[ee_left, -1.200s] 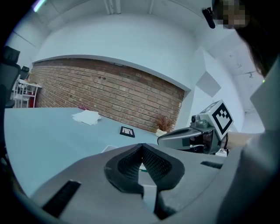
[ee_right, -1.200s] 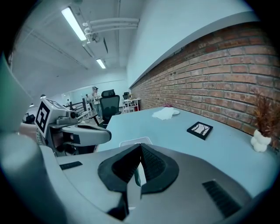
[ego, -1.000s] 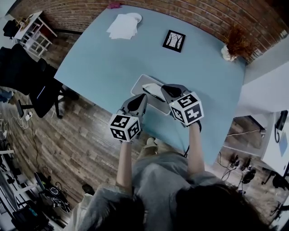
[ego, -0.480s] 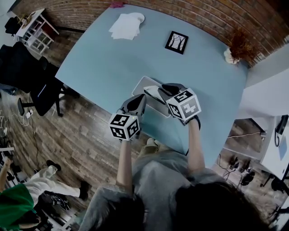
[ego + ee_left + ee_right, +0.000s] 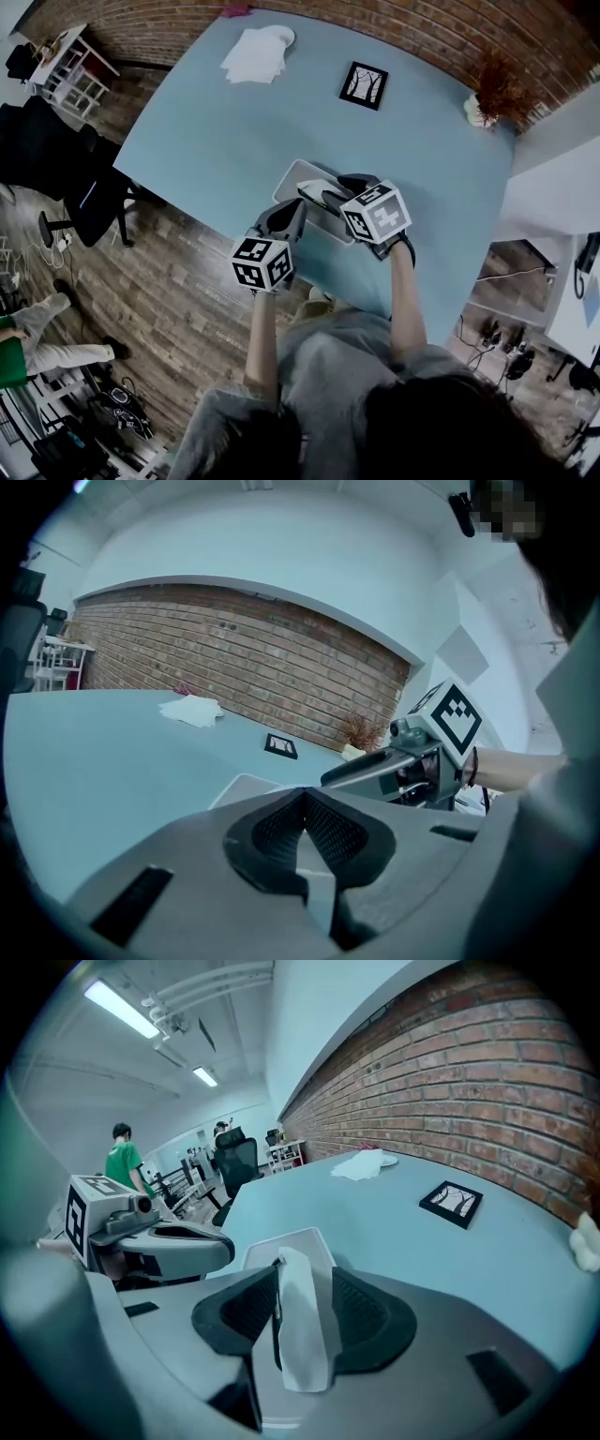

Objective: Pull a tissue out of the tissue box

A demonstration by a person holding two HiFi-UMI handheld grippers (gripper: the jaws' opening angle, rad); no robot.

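Soft white tissue (image 5: 302,1335) rises from the pale-grey tissue box (image 5: 317,1239), between the right gripper's (image 5: 306,1283) opening ribbed black pads (image 5: 364,1312); the left gripper (image 5: 302,799) looks pressed together.

I see a brick wall (image 5: 422,28) behind the light blue table (image 5: 216,122), wood-plank floor (image 5: 169,281), 1 black office chair (image 5: 56,159), a white shelf unit (image 5: 70,61) and 2 ceiling strip lights (image 5: 122,1009).

Both forearms reach forward, side by side. Left claw (image 5: 302,803): jaws closed together, pointing slightly below level. Right claw (image 5: 305,1283): pitched more steeply down, jaws opening, tissue (image 5: 302,1335) standing between the pads.
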